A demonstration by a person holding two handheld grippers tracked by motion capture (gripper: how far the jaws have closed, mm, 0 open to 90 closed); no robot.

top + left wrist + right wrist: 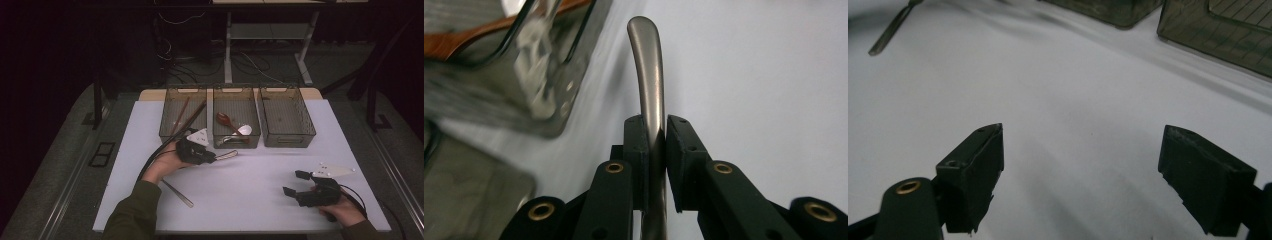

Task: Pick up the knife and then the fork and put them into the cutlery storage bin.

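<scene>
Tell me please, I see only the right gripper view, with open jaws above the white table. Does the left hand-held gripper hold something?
Observer: Yes. The left hand-held gripper is shut on the handle of a metal utensil.
Operator: Where is it on the table?
Observer: Just in front of the middle bin, near that bin's left front corner.
Operator: What lies in that bin?
Observer: A wooden spoon and a white spoon.

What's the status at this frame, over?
Left tongs shut on metal utensil handle, near middle bin. Right tongs open, empty. Nothing blocking.
</scene>
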